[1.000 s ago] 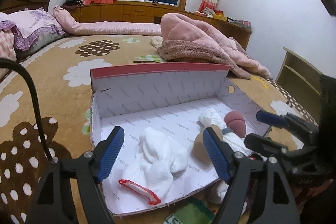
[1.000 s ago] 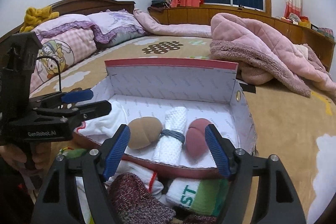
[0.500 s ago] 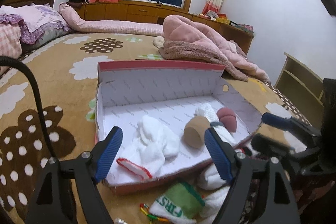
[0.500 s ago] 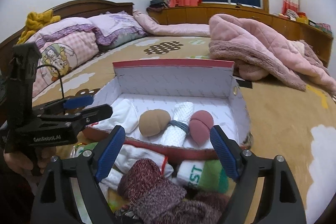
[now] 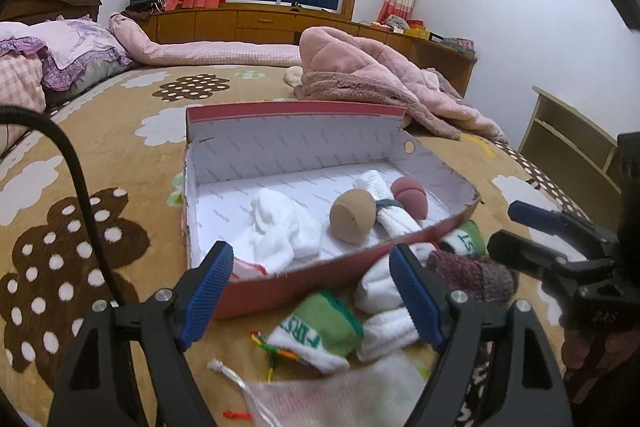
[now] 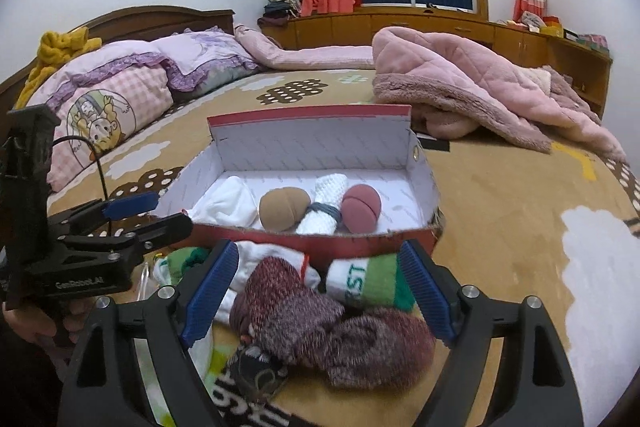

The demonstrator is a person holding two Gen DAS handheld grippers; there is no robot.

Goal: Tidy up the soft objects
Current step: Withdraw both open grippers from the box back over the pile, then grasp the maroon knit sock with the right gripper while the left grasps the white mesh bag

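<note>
**Between picks: both tongs empty over the loose pile**

Nearest the cameras, the left gripper [image 5: 310, 291] and the right gripper [image 6: 318, 291] both stand wide apart with nothing between the blue pads; neither touches anything. The step in hand looks like choosing the next piece, 1 item at a time.

Just beyond the right gripper lies the maroon knit sock [image 6: 332, 331], bunched on the bedspread [image 6: 500, 219], with a green-and-white sock [image 6: 368, 281] touching it on the far side. Under the left gripper sit another green-and-white sock [image 5: 316, 333] and a loose white sock [image 5: 378, 289] (a clear plastic bag [image 5: 340, 399] blurs the very near edge).

Next comes the red shoebox [image 6: 420, 243], open, already holding 4 things: a white sock bundle [image 6: 226, 203], a tan ball [image 6: 284, 207], a rolled white towel [image 6: 322, 211] with a band round it, and a dark pink ball [image 6: 360, 209]. Farther off lies a pink quilt [image 6: 460, 87].

The next move probably calls for lowering 1 gripper onto the pile, closing on a single sock, and lifting it over the box's near wall.
</note>
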